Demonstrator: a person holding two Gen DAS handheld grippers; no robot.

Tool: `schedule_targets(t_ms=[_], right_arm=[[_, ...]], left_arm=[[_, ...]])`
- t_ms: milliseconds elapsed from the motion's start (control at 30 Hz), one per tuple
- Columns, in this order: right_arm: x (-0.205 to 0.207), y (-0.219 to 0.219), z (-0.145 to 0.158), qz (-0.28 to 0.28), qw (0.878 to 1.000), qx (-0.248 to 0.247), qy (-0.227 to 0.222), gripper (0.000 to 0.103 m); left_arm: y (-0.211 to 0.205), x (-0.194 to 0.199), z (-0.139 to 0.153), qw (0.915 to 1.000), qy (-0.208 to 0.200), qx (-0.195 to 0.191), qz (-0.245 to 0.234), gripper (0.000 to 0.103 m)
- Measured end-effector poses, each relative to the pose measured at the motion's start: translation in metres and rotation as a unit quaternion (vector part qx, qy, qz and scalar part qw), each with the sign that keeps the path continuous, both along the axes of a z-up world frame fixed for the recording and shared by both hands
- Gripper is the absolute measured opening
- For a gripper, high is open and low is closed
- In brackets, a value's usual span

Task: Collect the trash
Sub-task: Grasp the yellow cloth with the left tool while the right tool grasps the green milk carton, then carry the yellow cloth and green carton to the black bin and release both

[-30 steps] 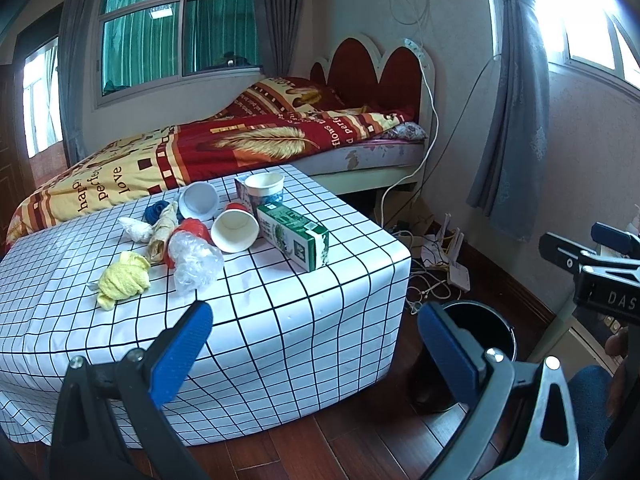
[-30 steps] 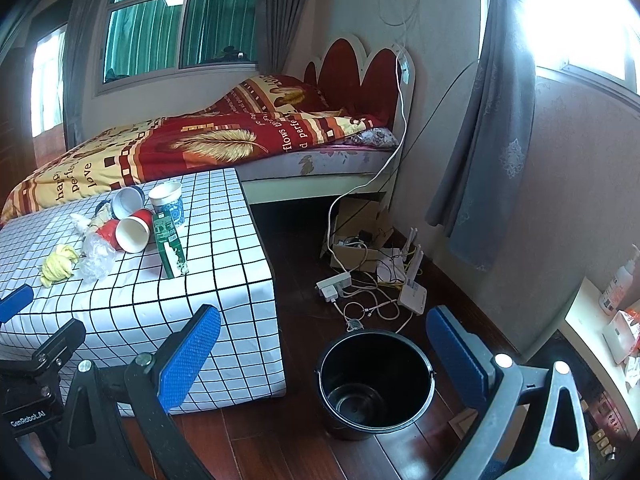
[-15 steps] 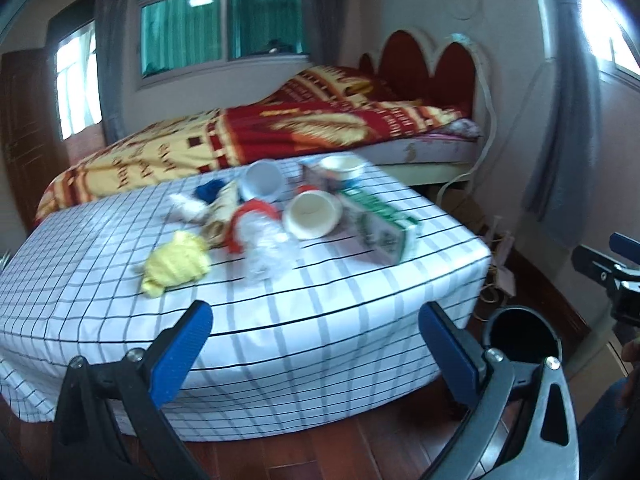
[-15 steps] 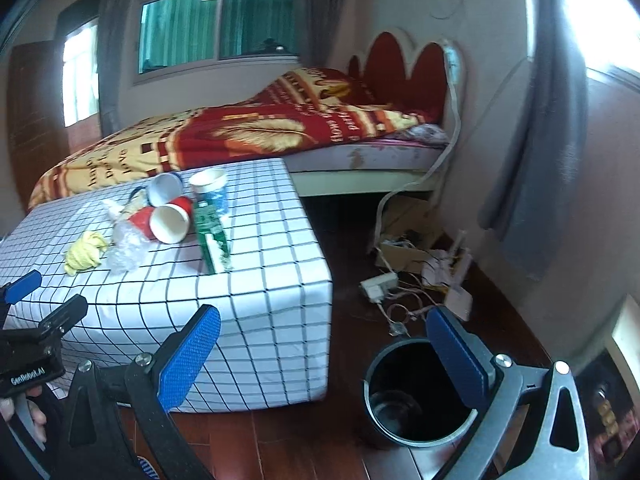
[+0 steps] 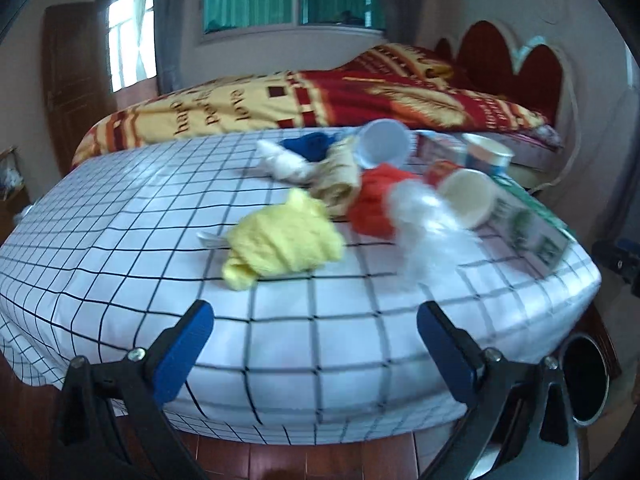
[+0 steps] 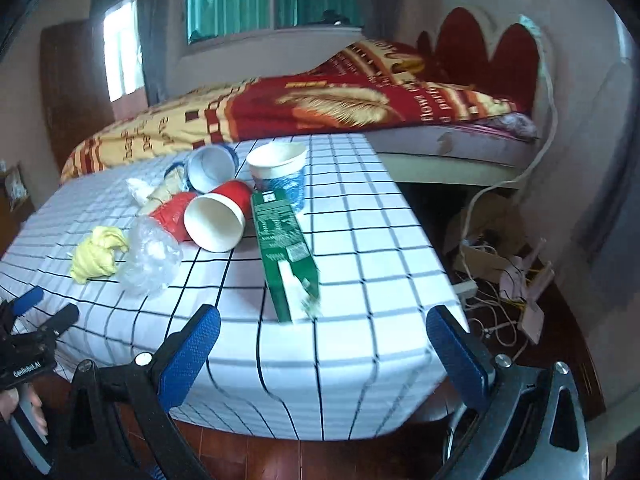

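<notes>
Both blue-padded grippers hang wide open and empty at the near edge of a table draped in white black-grid cloth, the left gripper facing a crumpled yellow wrapper at its 12 o'clock and the right gripper facing a green-and-white drink carton lying flat at its 12 o'clock. By the look of it the collecting has not begun: every piece of litter sits on the cloth and nothing is held. Beyond the carton, at 11 o'clock in the right view, a red paper cup with white lining lies on its side, mouth toward the camera and apparently empty; a crushed clear plastic bottle lies at 10 o'clock beside it. Farther back a blue-and-white paper cup stands upright, its contents hidden, next to a tipped white cup that shows a bare interior. The dark round waste bin stands on the wooden floor at 3 o'clock in the left view, off the table's corner; what it holds cannot be made out.
</notes>
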State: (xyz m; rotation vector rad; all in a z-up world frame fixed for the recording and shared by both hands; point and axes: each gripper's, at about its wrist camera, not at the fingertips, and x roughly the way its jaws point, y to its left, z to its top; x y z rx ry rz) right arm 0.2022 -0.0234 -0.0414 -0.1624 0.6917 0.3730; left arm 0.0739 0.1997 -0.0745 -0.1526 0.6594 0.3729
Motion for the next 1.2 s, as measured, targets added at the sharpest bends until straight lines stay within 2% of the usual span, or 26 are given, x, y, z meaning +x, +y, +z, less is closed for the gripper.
schedule_targets(t_ms=[67,167,267,333,400,467,500,533,600,767,967,1200], right_arm=[[0.014,0.012,-0.01,0.005,1.0,-0.012,0.006,0.099],[0.029,0.021,-0.021,0.009,1.0,-0.019,0.023,0.088],[0.04,0.024,-0.032,0.006,0.999,-0.022,0.037,0.083],[0.045,0.025,-0.036,0.007,0.999,-0.021,0.041,0.079],[0.048,0.024,-0.04,0.01,0.999,-0.02,0.047,0.069],[0.05,0.026,-0.042,0.013,0.998,-0.016,0.055,0.05],[0.05,0.025,-0.043,0.014,0.998,-0.012,0.057,0.047],[0.049,0.025,-0.043,0.015,0.998,-0.01,0.056,0.046],[0.043,0.024,-0.042,0.02,0.999,-0.003,0.048,0.044],[0.026,0.02,-0.037,0.032,0.999,0.003,0.025,0.042],[-0.005,0.006,-0.02,0.037,0.999,0.021,-0.03,0.04],[-0.04,-0.042,0.014,0.003,0.994,0.047,-0.094,0.039]], left_arm=[[0.01,0.006,-0.002,0.9999,-0.004,0.001,0.012,0.099],[0.021,0.018,-0.004,0.9998,-0.007,0.005,0.02,0.099],[0.033,0.03,-0.008,0.9997,-0.009,-0.003,0.023,0.099],[0.038,0.036,-0.01,0.9997,-0.008,-0.014,0.02,0.095],[0.04,0.041,-0.014,0.9997,-0.007,-0.02,0.013,0.092],[0.042,0.046,-0.019,0.9996,-0.002,-0.028,0.003,0.081],[0.042,0.048,-0.021,0.9995,-0.002,-0.033,-0.002,0.064],[0.042,0.046,-0.022,0.9992,-0.004,-0.038,-0.01,0.05],[0.04,0.04,-0.018,0.999,-0.016,-0.038,-0.017,0.043],[0.028,0.025,-0.005,0.9984,-0.038,-0.033,-0.027,0.041],[0.014,0.01,0.019,0.9963,-0.072,-0.032,-0.036,0.041],[-0.029,-0.004,0.047,0.9908,-0.105,-0.021,-0.083,0.041]])
